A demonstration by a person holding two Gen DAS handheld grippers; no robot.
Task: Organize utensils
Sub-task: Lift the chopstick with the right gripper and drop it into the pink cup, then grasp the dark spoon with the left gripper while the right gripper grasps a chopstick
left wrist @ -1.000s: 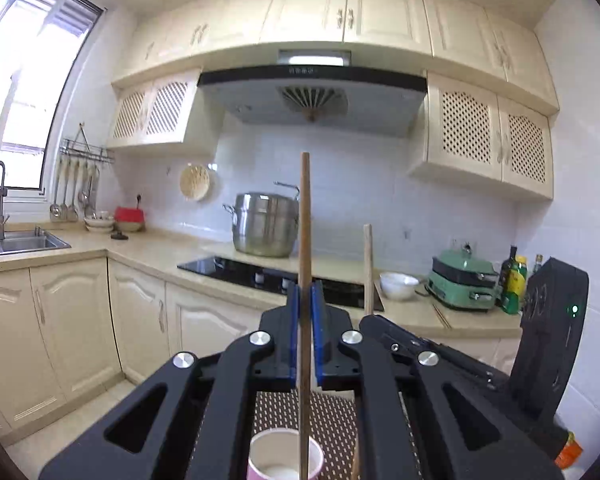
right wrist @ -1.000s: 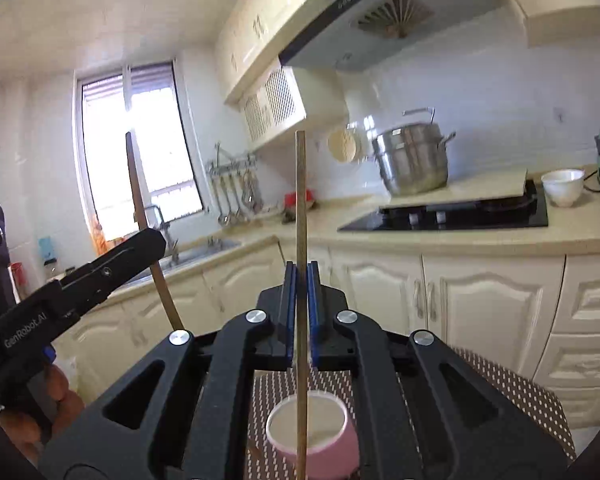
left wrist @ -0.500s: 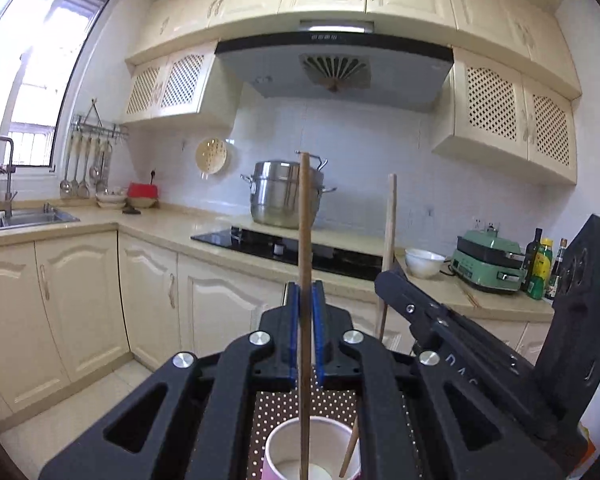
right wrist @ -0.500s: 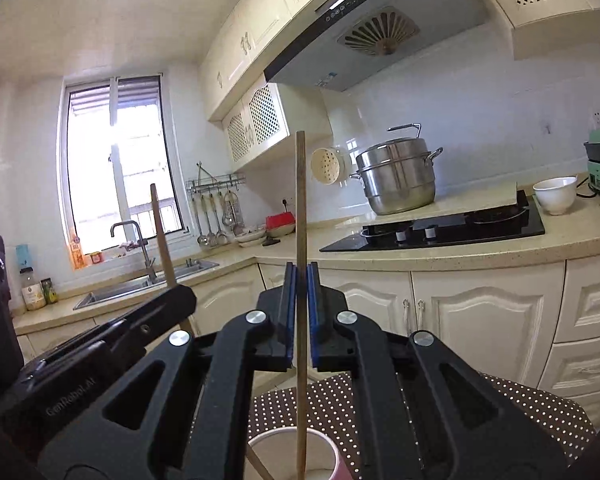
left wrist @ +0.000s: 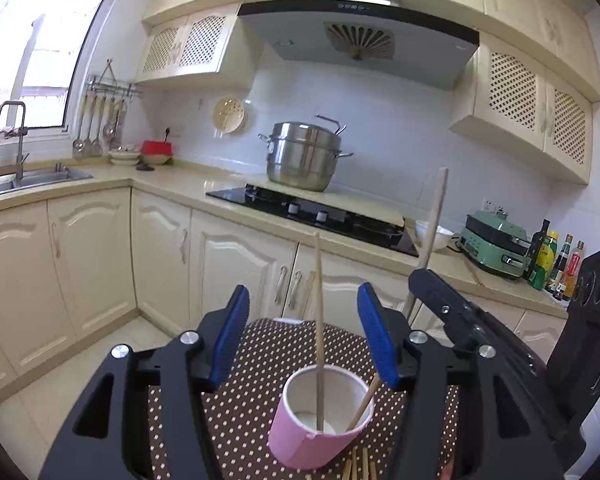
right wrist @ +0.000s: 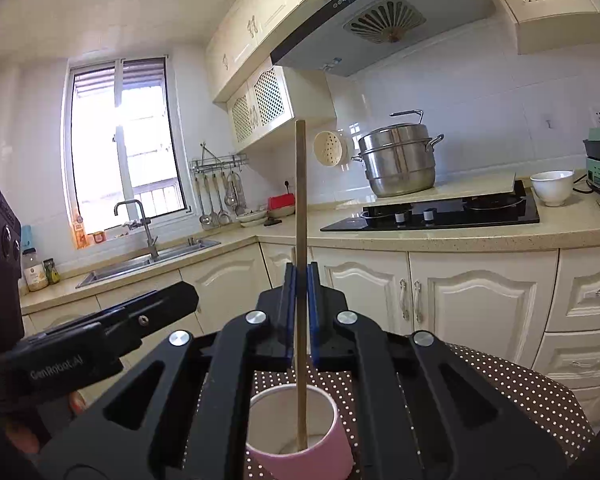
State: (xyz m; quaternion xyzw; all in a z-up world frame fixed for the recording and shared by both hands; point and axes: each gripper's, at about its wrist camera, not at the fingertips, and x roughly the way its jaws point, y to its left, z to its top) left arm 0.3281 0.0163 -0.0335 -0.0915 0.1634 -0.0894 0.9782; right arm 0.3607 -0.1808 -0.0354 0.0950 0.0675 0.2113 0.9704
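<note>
**Over the pink cup, one chopstick let go**

Above the dotted tablecloth point(left wrist: 268, 360), the left gripper point(left wrist: 303, 336) is opening, its pads clear of the chopstick point(left wrist: 319, 320) standing in the pink cup point(left wrist: 312, 440). The right gripper point(right wrist: 300, 312) is clamped on a second chopstick point(right wrist: 300, 200), whose tip sits inside the cup.

left gripper point(left wrist: 303, 334) jaws opening, nothing pinched; right gripper point(right wrist: 300, 312) clamped shut.

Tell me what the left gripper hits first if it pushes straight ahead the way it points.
Most likely the chopstick standing in the pink cup between its opening fingers, free of the pads. Past it, the dotted tablecloth, then the cabinet doors; depth is uncertain.
</note>
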